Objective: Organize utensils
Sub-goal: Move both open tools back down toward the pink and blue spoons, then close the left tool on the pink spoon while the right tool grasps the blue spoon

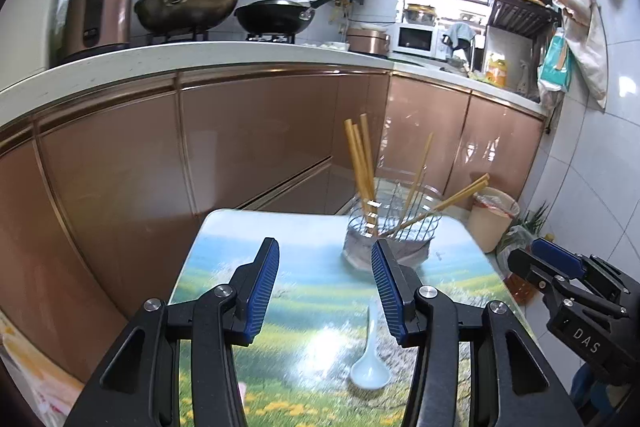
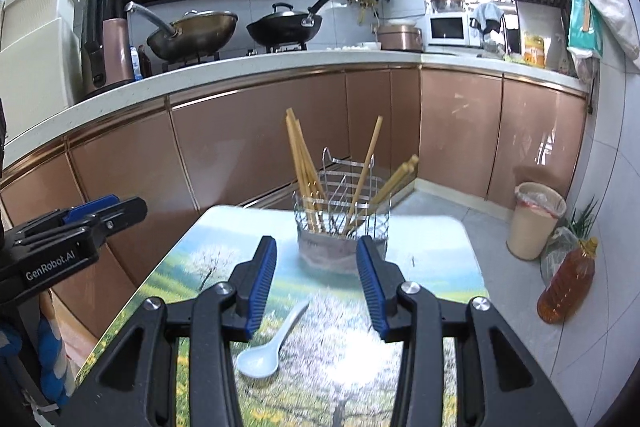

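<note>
A wire utensil holder (image 1: 394,223) (image 2: 340,223) stands at the far end of a small table with a landscape print (image 1: 304,307) (image 2: 332,339). Several wooden chopsticks (image 1: 360,163) (image 2: 304,167) stand in it. A white ceramic spoon (image 1: 370,363) (image 2: 266,347) lies on the table, bowl toward me. My left gripper (image 1: 325,259) is open and empty above the table, the spoon just below its right finger. My right gripper (image 2: 316,255) is open and empty, the spoon under its left finger. Each gripper shows at the edge of the other's view (image 1: 560,267) (image 2: 92,211).
Brown kitchen cabinets (image 2: 280,131) run behind the table under a white counter with woks (image 2: 200,31). A beige bin (image 2: 534,219), a bag of greens and an oil bottle (image 2: 568,283) stand on the floor to the right.
</note>
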Action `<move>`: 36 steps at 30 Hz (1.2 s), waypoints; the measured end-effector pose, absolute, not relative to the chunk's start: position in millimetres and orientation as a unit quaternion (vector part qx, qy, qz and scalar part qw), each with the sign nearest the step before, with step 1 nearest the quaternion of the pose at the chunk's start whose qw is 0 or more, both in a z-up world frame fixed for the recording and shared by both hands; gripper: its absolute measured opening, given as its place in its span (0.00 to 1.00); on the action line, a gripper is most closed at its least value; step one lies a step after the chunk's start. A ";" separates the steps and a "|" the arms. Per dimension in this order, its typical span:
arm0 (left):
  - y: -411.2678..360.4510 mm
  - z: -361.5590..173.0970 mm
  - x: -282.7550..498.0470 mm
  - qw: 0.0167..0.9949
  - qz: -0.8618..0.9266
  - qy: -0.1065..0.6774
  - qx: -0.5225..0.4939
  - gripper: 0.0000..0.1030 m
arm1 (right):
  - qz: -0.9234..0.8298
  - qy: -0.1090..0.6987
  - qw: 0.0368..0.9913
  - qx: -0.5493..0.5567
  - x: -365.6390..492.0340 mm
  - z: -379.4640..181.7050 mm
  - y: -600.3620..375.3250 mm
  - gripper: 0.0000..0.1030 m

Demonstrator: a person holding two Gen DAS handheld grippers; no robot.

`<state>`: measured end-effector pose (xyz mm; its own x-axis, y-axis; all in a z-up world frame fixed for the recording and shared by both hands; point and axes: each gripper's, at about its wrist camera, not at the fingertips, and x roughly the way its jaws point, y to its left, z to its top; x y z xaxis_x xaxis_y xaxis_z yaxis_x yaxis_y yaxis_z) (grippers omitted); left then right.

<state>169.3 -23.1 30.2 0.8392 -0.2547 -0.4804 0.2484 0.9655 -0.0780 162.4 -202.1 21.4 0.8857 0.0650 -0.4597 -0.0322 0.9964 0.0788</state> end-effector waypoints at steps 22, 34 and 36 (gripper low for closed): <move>-16.7 -20.5 114.7 0.952 -0.084 0.295 0.017 0.52 | 0.043 0.306 0.950 0.046 106.4 -25.6 -203.2 0.39; -7.9 -37.5 119.8 0.947 -0.060 0.314 0.025 0.52 | 0.055 0.325 0.943 0.047 117.8 -40.7 -199.3 0.39; -5.3 -41.8 125.8 0.945 -0.057 0.322 0.026 0.52 | 0.059 0.333 0.940 0.047 126.1 -45.0 -197.4 0.39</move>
<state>125.8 -5.3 -41.8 0.7862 -0.0921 -0.6111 0.1250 0.9921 0.0113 126.1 -197.4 -45.0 0.7709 0.1423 -0.6209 -0.0794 0.9886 0.1280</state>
